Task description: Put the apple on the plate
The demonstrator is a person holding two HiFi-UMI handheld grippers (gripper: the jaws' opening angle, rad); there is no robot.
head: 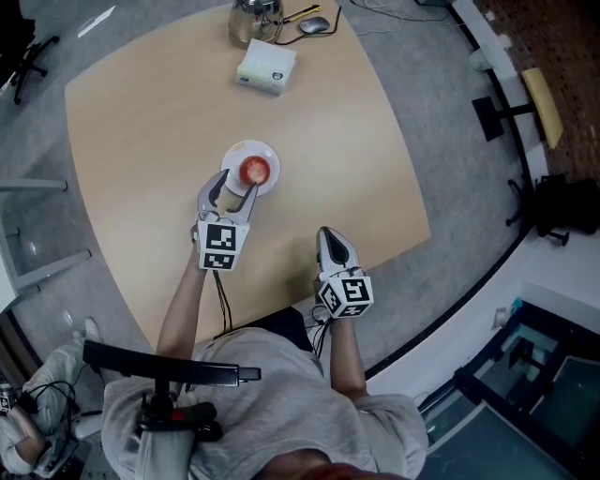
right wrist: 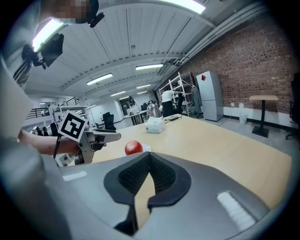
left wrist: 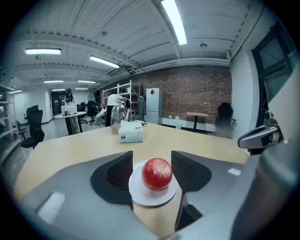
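Grey shirt point(head: 272, 398) fills the near edge of the head view, and both bare forearms reach forward from it over the pale wooden bench point(head: 347, 141). The left forearm point(head: 183, 300) stretches further out than the right forearm point(head: 345, 361), which stays bent close to the body at the bench's near edge. Each hand carries tongs that point away from the person and slope gently downward, with a marker cube at the back.

The right tongs point(head: 326, 234) hang over bare bench, well apart from the task's things. Their own view shows the ribbed pads meeting at the tips, closed on nothing.

The left tongs point(head: 234, 185) sit further out, just short of the small white plate point(head: 264, 148). Their jaws stand apart. In the left gripper view the red apple point(head: 254, 171) shows between the two dark pads with a gap on each side, so neither pad presses on it. The apple rests upright on the plate, roughly at its middle, and the plate lies flat near the centre of the bench.

Beyond the plate, toward the far edge, lies a white tissue box point(head: 266, 67). Behind that stand a clear jug point(head: 255, 19) and, just beside it, a grey mouse point(head: 314, 25).
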